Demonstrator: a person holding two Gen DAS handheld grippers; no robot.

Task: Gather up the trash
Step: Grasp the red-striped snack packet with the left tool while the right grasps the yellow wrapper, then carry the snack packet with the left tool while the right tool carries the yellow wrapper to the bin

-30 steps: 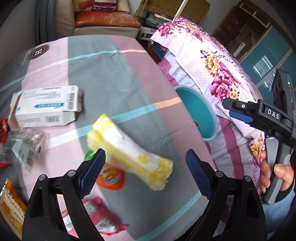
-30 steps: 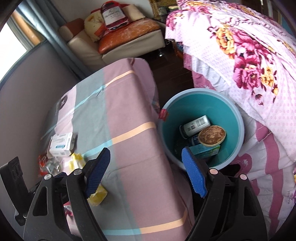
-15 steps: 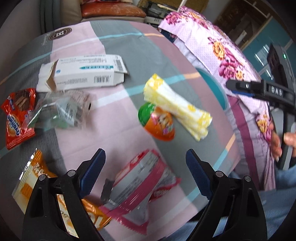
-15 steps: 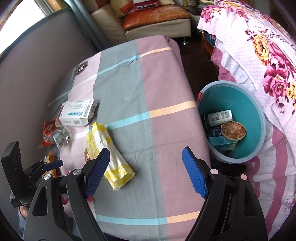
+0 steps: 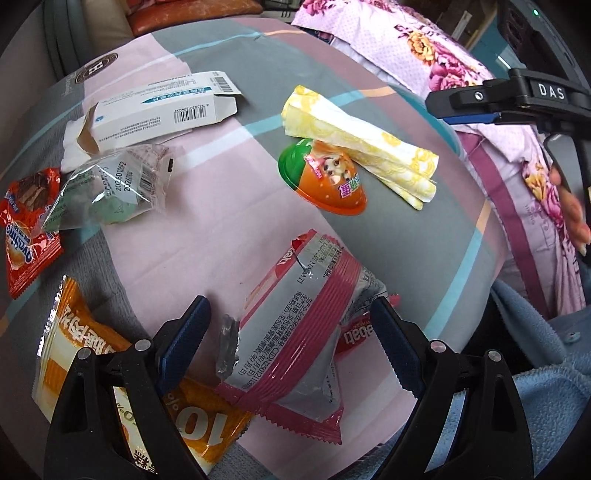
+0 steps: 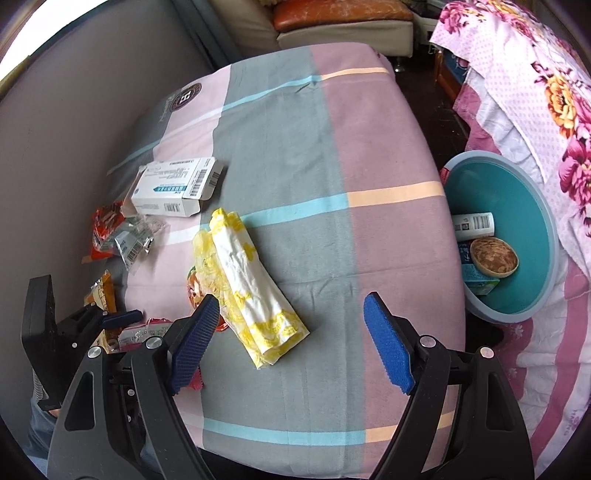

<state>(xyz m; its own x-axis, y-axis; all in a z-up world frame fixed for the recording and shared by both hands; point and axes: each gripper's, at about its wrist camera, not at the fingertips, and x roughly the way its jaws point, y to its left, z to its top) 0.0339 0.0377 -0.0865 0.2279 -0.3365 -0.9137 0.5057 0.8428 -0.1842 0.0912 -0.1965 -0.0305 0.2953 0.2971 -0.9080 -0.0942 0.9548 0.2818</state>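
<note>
Trash lies scattered on a striped cloth-covered table (image 6: 317,155). My left gripper (image 5: 290,334) stands open just above a pink and silver wrapper (image 5: 295,332), whose middle sits between the fingers, untouched. Beyond it lie an orange and green egg-shaped pack (image 5: 325,181) and a yellow and white tissue pack (image 5: 362,144). My right gripper (image 6: 291,341) is open and empty over the tissue pack's (image 6: 251,288) near end. A teal bin (image 6: 517,229) stands on the floor to the right of the table, holding a bottle, a bowl and a carton.
A white carton box (image 5: 159,110), a clear crumpled bag (image 5: 110,188), a red snack packet (image 5: 26,229) and an orange packet (image 5: 92,350) lie at the left. A floral bedspread (image 6: 535,81) rises on the right. A sofa (image 6: 332,22) stands behind the table.
Both grippers have swung left and lower over the table. The left view went from the tissue pack to the pink wrapper; the right view went from the bin to the tissue pack. Both stayed open.
</note>
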